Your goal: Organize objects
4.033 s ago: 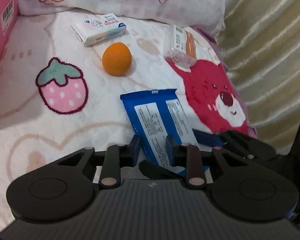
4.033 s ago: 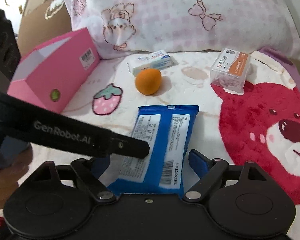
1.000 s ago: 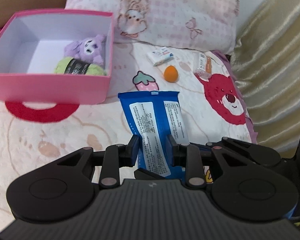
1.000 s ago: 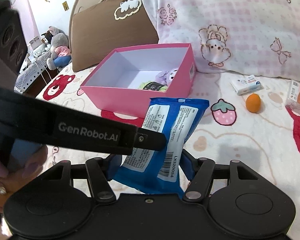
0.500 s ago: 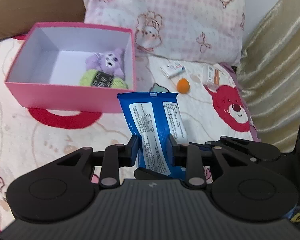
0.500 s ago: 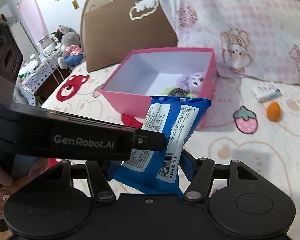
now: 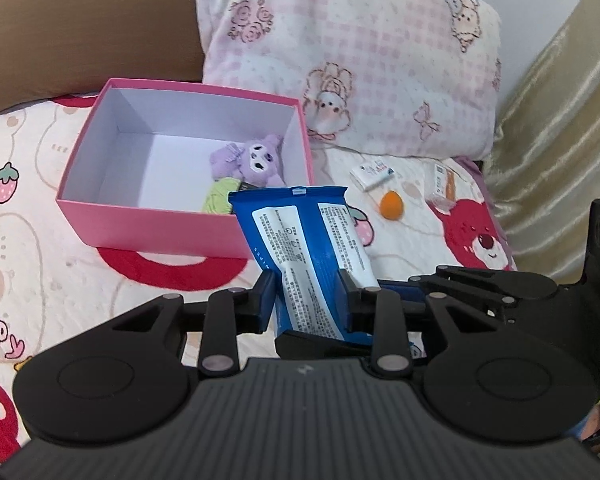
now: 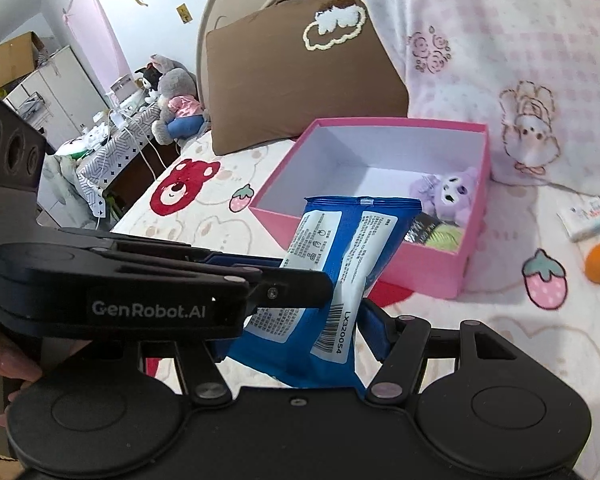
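Left wrist view: the left hand-held gripper [image 7: 306, 300] is nearly closed, its blue pads pinching the blue plastic wipes packet [image 7: 300, 248] across its narrow dimension. The packet is in the air, short of the pink cardboard box [image 7: 148, 228], which holds a purple plush toy [image 7: 252, 158].

Right wrist view: the right hand-held gripper [image 8: 300, 340] clamps the packet's [image 8: 340, 248] lower end about half open. Letting go too soon could drop the packet on the box's near wall.
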The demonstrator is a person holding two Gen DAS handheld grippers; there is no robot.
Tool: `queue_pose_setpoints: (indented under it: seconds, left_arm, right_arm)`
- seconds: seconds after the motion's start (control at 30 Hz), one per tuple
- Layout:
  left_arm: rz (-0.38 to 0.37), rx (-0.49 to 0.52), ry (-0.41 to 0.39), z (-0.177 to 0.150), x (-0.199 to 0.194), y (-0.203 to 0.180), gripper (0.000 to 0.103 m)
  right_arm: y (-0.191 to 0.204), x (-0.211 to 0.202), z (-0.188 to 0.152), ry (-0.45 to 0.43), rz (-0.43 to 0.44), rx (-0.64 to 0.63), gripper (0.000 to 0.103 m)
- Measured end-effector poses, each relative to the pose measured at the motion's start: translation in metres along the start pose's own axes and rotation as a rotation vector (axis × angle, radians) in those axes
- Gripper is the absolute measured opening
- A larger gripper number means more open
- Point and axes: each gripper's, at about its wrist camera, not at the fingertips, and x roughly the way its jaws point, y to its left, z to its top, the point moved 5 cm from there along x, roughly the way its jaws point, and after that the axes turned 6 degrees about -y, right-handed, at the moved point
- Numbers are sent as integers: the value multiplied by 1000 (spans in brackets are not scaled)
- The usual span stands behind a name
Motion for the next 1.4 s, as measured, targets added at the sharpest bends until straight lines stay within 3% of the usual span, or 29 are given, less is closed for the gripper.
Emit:
queue_pose_setpoints:
  seconds: [0.67, 1.2, 1.4]
  left_arm:
    - [94, 1, -12, 33, 23, 33, 29]
    - [163, -4, -1, 88, 83, 65, 29]
    - [192, -20, 28, 108, 124, 93, 29]
  right_arm:
    - [-13, 48, 32, -27, 106, 46, 67]
    - [-48, 112, 81, -24, 107, 113, 67]
    - [-66, 160, 95, 37, 85, 160, 67]
